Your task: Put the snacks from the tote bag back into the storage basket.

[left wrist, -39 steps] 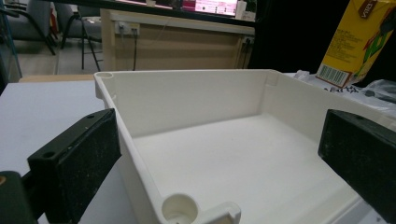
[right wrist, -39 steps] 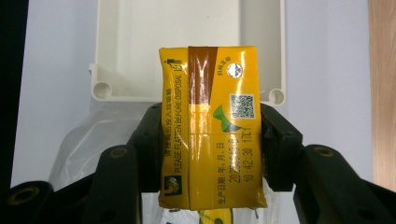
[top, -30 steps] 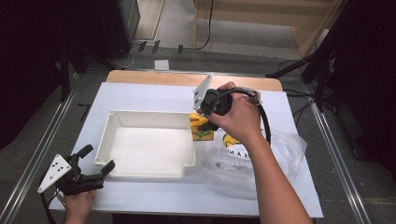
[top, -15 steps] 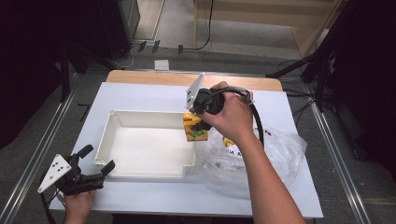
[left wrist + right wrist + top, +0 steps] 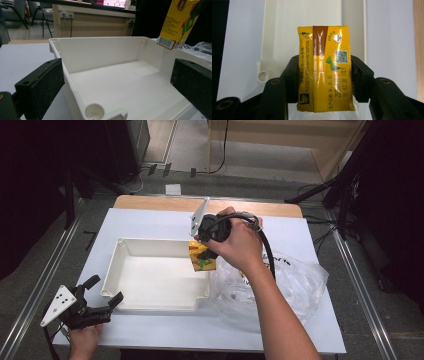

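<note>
1. White sheeting covers the table (image 5: 150,222), with a wooden strip showing along its far edge and dark floor all around.
2. An open white tray (image 5: 155,277) sits left of centre on the table; a crumpled clear bag (image 5: 295,285) lies just beside the tray's right wall.
3. Right gripper (image 5: 207,251) is clamped on a yellow carton (image 5: 202,257); in the right gripper view the jaws press both narrow sides of the carton (image 5: 325,68), its printed back facing the camera.
4. Compared with a second ago, the carton has moved left: it was over the gap by the bag, and now hangs above the tray's far right corner, clear of the tray floor.
5. In the left gripper view the carton (image 5: 178,22) shows tilted above the tray's (image 5: 112,82) right wall, not touching it.
6. Left gripper (image 5: 100,295) rests at the near left corner of the table, jaws wide apart and empty, pointing at the tray; it has not shifted.
</note>
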Demonstrator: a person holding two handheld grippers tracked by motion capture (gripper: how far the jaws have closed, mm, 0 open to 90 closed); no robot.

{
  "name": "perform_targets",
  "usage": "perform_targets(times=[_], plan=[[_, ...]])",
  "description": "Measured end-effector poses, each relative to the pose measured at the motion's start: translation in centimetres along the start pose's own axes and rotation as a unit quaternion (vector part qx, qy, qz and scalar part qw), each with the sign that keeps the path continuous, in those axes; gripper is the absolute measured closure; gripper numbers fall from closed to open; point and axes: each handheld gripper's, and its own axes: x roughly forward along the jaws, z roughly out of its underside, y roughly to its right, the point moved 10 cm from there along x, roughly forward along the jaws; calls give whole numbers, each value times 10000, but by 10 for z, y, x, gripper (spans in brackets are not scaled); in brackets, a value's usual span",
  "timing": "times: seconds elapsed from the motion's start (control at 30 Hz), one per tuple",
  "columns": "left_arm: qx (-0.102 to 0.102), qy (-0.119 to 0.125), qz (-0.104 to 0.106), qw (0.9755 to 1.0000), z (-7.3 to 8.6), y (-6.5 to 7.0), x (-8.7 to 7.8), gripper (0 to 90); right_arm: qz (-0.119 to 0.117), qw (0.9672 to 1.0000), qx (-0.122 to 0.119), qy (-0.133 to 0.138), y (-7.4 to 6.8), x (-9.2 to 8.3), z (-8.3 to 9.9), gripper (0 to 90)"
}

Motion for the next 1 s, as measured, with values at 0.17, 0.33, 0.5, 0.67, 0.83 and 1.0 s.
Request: perform_targets(times=[0.17,0.33,0.5,0.67,0.83,1.0], plan=[[1,2,5,10000,0,0,0,0,-16,10000,-49,-27,-1,4,-5,519],[-11,6,6,10000,0,0,0,0,-60,10000,17,-57,-3,7,-8,519],[-11,9,9,10000,0,0,0,0,-114,9999,-31,-31,-3,10,-12,519],[-22,12,13,10000,0,0,0,0,-74,10000,-45,-27,-2,11,-14,519],[-22,16,23,10000,0,0,-1,0,-100,9999,-43,-28,-2,12,-16,519],[-24,12,30,10000,0,0,-1,0,-99,9999,-58,-16,-1,15,-19,519]])
